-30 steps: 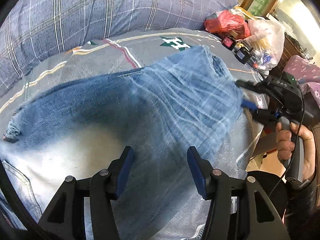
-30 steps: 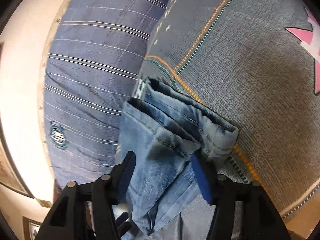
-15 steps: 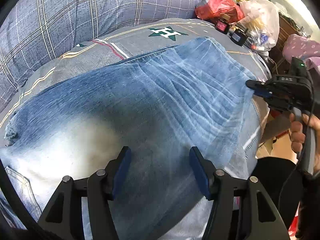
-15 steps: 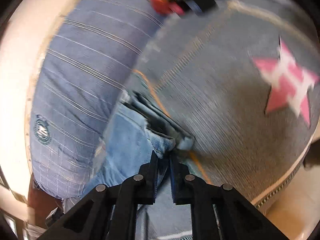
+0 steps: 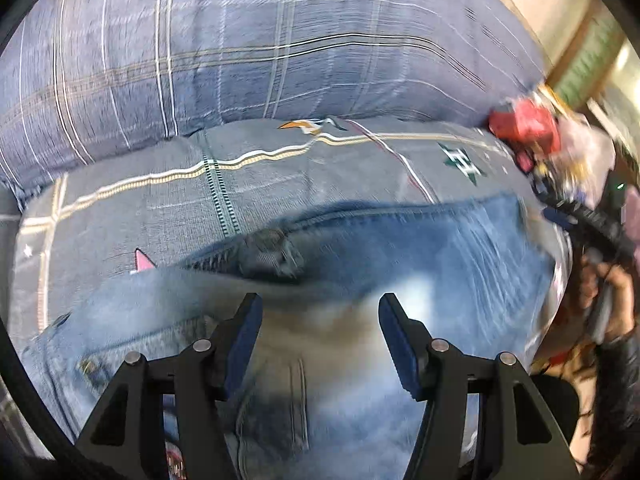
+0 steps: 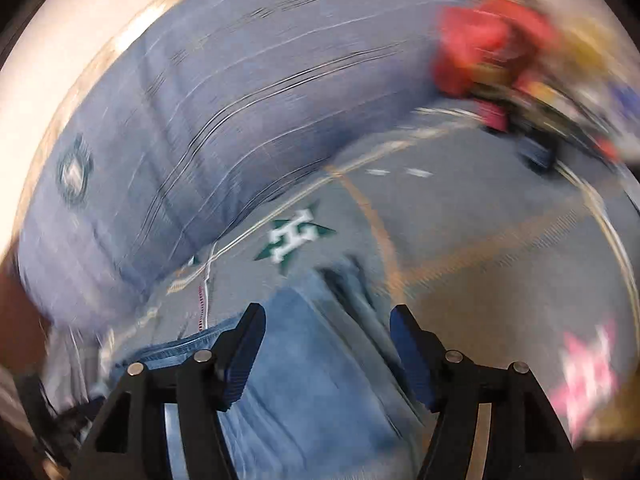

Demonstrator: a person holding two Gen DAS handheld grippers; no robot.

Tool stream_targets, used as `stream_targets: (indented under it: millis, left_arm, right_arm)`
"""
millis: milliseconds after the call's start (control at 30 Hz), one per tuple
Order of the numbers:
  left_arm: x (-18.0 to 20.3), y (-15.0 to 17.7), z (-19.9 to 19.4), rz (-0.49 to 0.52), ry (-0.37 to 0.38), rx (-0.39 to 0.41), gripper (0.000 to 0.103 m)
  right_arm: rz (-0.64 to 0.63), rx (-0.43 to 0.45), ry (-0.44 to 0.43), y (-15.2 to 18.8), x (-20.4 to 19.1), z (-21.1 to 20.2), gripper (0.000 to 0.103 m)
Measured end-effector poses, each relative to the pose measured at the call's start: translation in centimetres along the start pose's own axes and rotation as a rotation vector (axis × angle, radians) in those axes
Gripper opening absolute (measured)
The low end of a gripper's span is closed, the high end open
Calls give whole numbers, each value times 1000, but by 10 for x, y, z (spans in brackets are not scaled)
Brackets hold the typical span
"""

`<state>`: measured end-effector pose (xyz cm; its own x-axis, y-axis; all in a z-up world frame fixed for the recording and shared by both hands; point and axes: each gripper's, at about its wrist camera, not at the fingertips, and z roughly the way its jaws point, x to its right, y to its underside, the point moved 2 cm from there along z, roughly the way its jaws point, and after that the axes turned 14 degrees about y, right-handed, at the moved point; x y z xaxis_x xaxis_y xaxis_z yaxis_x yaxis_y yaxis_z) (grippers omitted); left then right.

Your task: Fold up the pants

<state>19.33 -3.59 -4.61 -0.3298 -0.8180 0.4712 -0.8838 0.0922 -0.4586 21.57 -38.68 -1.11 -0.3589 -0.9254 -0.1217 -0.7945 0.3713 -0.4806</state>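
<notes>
The blue jeans (image 5: 420, 256) lie across the grey bedspread (image 5: 240, 184), legs running to the right, waist and pocket seams near the camera. My left gripper (image 5: 320, 320) is open and empty, hovering just above the pale upper part of the jeans. In the right wrist view the leg end of the jeans (image 6: 296, 344) lies flat below my right gripper (image 6: 326, 336), which is open and empty above it. The right gripper also shows in the left wrist view (image 5: 576, 216), at the far right by the leg ends. Both views are motion-blurred.
A big blue plaid pillow (image 5: 260, 48) lies behind the bedspread. A red bag and other clutter (image 5: 528, 124) sit at the bed's right end, also in the right wrist view (image 6: 492, 48). The bed's edge (image 6: 616, 240) falls away on the right.
My right gripper was shut on the jeans' leg hem half a second ago; now it has let go, opened and swung up. My left gripper has shifted left toward the waist.
</notes>
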Motion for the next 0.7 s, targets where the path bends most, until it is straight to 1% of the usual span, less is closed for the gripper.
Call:
stream_targets:
  millis: [67,100,167,200,233,267,333,433,467,500,533,567,600,633,667,700]
  left_arm:
    - [-7,-8,12,-23,-2,-12,61]
    - [-7,-8,17,-29,-9,-17,61]
    - [-9,-12,26,-39,-36,-17,61]
    - [-11,-13,27,-41,-43,-8,61]
    - [-12,-14,27,-47,-48,11,61]
    - [-13,-15,28,-53,-53,24,61]
    - [-14,-17,27,-58,-72,56,61]
    - [-16,-23,26,-53,-120,115,61]
    - [-20,-25,28,-56,-146,120,61]
    - [-26,-26,32,-76,-169,109,61]
    - [-34,-26,36,-101,-172,95,61]
    - [-44,-24,38,-134,-162,87,61]
    - [-53,-19,38,-173,-121,93,61]
    - [-56,-15,32,-186,-84,110,61]
    - [-55,-13,27,-184,-65,119,61]
    - [-52,-7,16,-168,-41,129,61]
  right_arm:
    - [-71,-33,31,-9,-20,25,66]
    - [-94,-61,45,-10,-27,38,63]
    - [-109,-117,82,-8,-33,62,22]
    - [-107,-119,93,-7,-33,67,20]
    - [-105,-100,94,-3,-27,60,17]
    - [-106,-71,93,-1,-27,54,15]
    - [-105,1,122,1,-26,37,12]
    - [-108,168,166,-4,-31,9,11]
    - [-107,194,170,-6,-33,7,11]
    - [-104,211,176,-9,-36,6,11]
    - [-103,203,182,-11,-37,10,11]
    - [-97,173,194,-10,-35,21,11]
    - [-93,138,211,-8,-33,31,11]
    - [-93,94,230,-3,-29,40,11]
    - [-82,43,236,4,-23,53,12]
    - [-92,70,230,7,-23,52,12]
